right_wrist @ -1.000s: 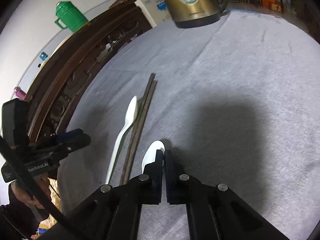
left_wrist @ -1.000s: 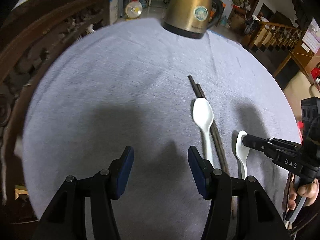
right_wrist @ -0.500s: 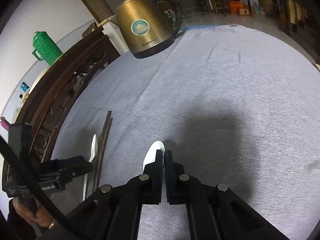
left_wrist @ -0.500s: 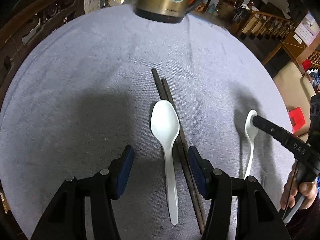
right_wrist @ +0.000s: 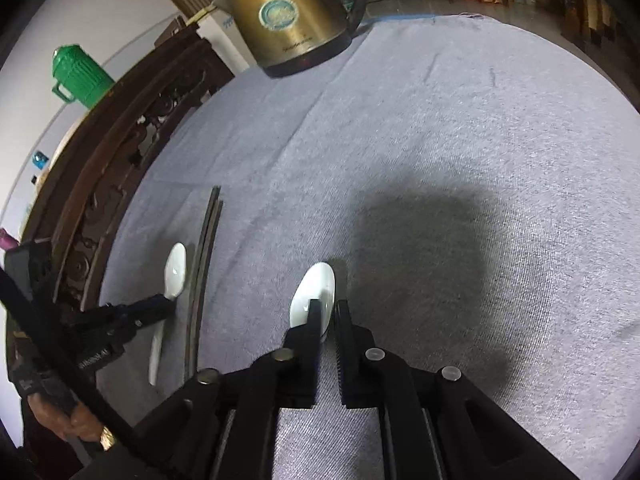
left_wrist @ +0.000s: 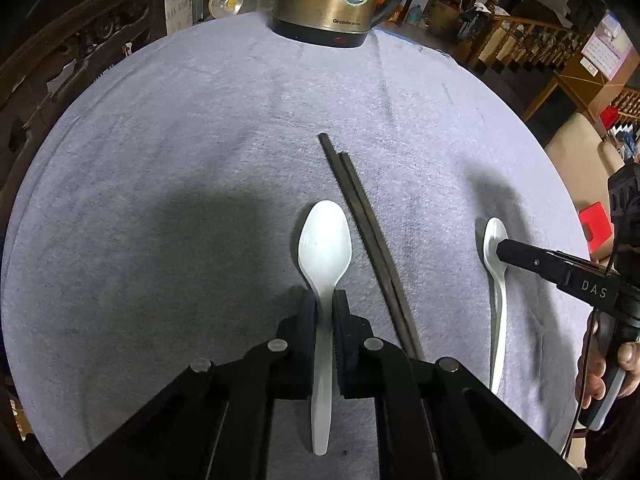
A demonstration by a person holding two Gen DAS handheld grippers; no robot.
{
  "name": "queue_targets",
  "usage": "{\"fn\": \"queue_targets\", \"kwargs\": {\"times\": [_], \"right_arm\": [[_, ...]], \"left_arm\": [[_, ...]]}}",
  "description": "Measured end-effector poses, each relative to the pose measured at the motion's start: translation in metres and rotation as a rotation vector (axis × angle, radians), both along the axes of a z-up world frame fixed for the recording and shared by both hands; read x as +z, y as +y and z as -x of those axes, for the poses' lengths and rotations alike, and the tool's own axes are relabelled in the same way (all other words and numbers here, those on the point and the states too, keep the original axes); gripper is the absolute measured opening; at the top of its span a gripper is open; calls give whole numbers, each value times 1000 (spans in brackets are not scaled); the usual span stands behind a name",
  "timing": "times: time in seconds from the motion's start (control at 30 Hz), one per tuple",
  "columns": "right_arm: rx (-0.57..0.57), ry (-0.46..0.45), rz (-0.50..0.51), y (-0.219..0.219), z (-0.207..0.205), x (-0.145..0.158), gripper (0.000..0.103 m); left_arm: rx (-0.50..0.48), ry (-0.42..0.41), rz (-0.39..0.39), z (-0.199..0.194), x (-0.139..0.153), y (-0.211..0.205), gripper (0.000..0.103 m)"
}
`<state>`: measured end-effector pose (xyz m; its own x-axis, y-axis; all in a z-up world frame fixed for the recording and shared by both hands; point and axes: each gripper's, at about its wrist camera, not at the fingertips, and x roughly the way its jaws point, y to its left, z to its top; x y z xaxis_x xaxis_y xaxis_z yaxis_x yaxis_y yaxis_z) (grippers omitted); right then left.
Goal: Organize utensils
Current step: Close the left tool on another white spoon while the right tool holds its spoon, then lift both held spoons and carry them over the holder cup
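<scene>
Two white plastic spoons and a pair of dark chopsticks (left_wrist: 368,240) lie on a grey cloth-covered round table (left_wrist: 160,160). My left gripper (left_wrist: 324,304) is shut on the neck of the left spoon (left_wrist: 325,236), just behind its bowl, and the spoon lies flat on the cloth. The right spoon (right_wrist: 316,292) rests on the cloth with its neck between the fingers of my right gripper (right_wrist: 329,312). Those jaws are opening, and a narrow gap shows beside the spoon. In the left wrist view that gripper's tip (left_wrist: 500,248) sits over the right spoon's bowl (left_wrist: 493,236).
A brass-coloured electric kettle (left_wrist: 336,0) stands at the table's far edge. Dark carved wooden furniture (right_wrist: 120,184) runs along the left side, with a green jug (right_wrist: 80,76) behind it. A person's hand (left_wrist: 600,376) holds the right gripper's handle.
My left gripper moved over the left spoon and shut on its neck. The right gripper's jaws, earlier pressed together on the other spoon, now stand slightly apart.
</scene>
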<state>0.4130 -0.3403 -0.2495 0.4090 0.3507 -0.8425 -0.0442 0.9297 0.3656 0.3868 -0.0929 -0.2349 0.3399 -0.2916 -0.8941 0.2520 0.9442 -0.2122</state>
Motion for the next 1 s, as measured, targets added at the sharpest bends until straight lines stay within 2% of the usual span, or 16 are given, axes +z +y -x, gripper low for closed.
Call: {"fn": "queue_targets", "kwargs": {"times": [0.03,0.1,0.17,0.23,0.3,0.33,0.37,0.43,0.57,0.67,0.83,1.0], "right_arm": [[10,-3,-2,2,1,0,21],[26,-18,5,6,3,2,40],[38,-37,42,12,6,4,51],[58,-44,70,19,6,4,51],[73,-56,103,25,6,4,51],[80,-64,119,28,5,3,51],[86,-71,137,30,5,4,50],[96,-89,174,34,4,4,43],[106,-115,213,36,3,2,11],[91,-117,168,27,4,0,8],[49,-132,133,11,8,4,5],[9,-181,110,2,20,17,5]], "left_arm": [[-1,3,-3,0,1,2,9],[-13,7,-6,3,3,4,9],[-21,8,-8,3,6,4,9],[-10,11,-2,0,8,4,11],[8,15,-3,-3,9,3,34],[22,12,-6,-6,8,3,39],[31,8,-9,-9,7,2,43],[35,-10,-14,-12,6,0,44],[40,-37,-11,-15,6,-4,45],[42,-45,-11,-19,6,-7,30],[56,-72,7,-18,4,3,30],[67,-118,42,-11,15,10,30]]}}
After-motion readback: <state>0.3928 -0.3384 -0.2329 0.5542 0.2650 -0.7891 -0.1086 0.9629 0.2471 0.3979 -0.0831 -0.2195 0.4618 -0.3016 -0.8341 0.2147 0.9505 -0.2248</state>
